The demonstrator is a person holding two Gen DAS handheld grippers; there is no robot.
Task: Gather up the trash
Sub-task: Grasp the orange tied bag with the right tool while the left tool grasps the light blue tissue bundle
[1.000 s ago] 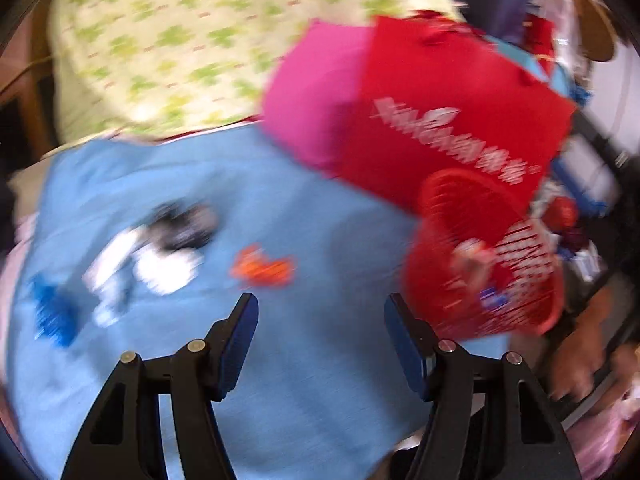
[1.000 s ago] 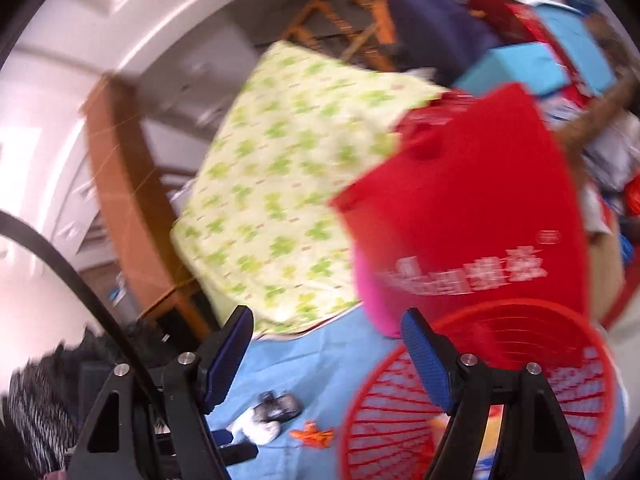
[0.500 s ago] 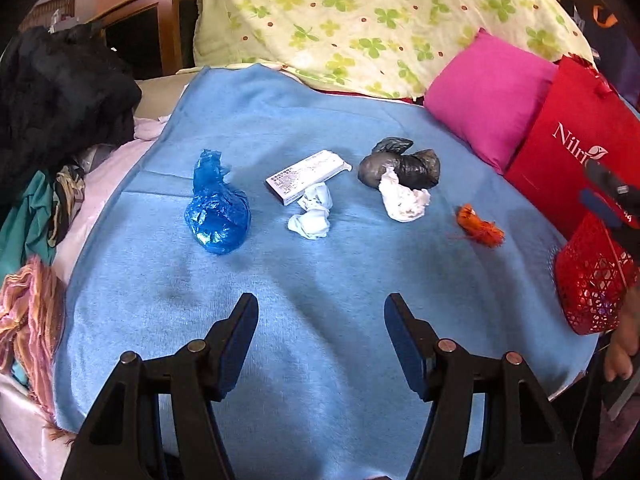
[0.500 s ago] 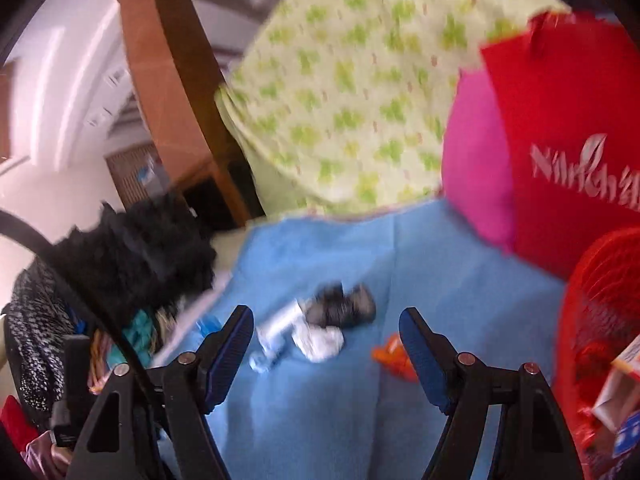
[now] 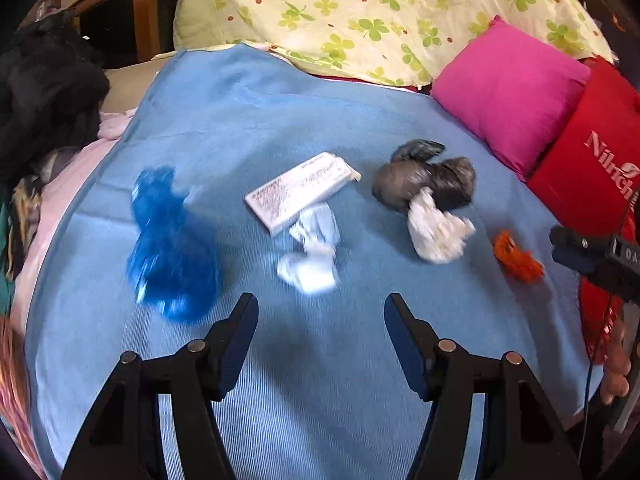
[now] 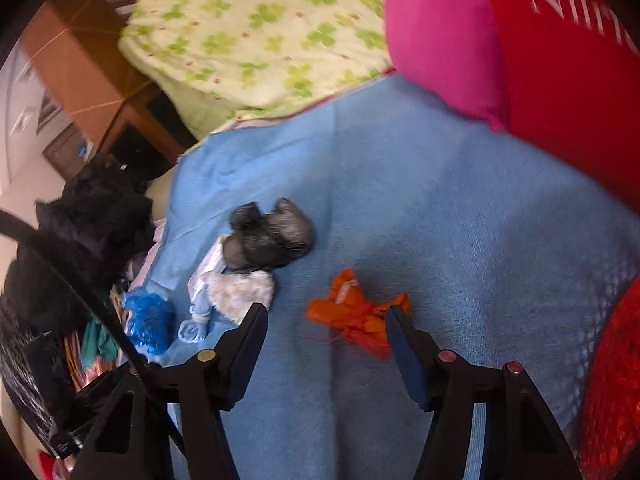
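Observation:
Trash lies on a blue blanket (image 5: 320, 380): a blue plastic bag (image 5: 168, 244), a white flat box (image 5: 300, 192), a white crumpled tissue (image 5: 314, 250), a grey plastic bag (image 5: 424, 180), a white paper wad (image 5: 438, 232) and an orange wrapper (image 5: 518, 258). My left gripper (image 5: 321, 316) is open and empty, just short of the tissue. My right gripper (image 6: 326, 326) is open and empty, with the orange wrapper (image 6: 352, 314) just ahead between its fingertips. The grey bag (image 6: 272, 236) and blue bag (image 6: 148, 324) lie to its left. A red basket (image 6: 612, 380) sits at the right edge.
A pink pillow (image 5: 512, 92), a red bag (image 5: 592, 168) and a clover-print quilt (image 5: 380, 12) border the blanket at the back and right. Dark clothes (image 5: 44, 92) pile up at the left. The red basket (image 5: 600, 320) stands at the blanket's right edge.
Both grippers swung away from the red basket toward the trash on the blanket. The left moved closer to the tissue; the right dropped down over the orange wrapper. Both stayed open.

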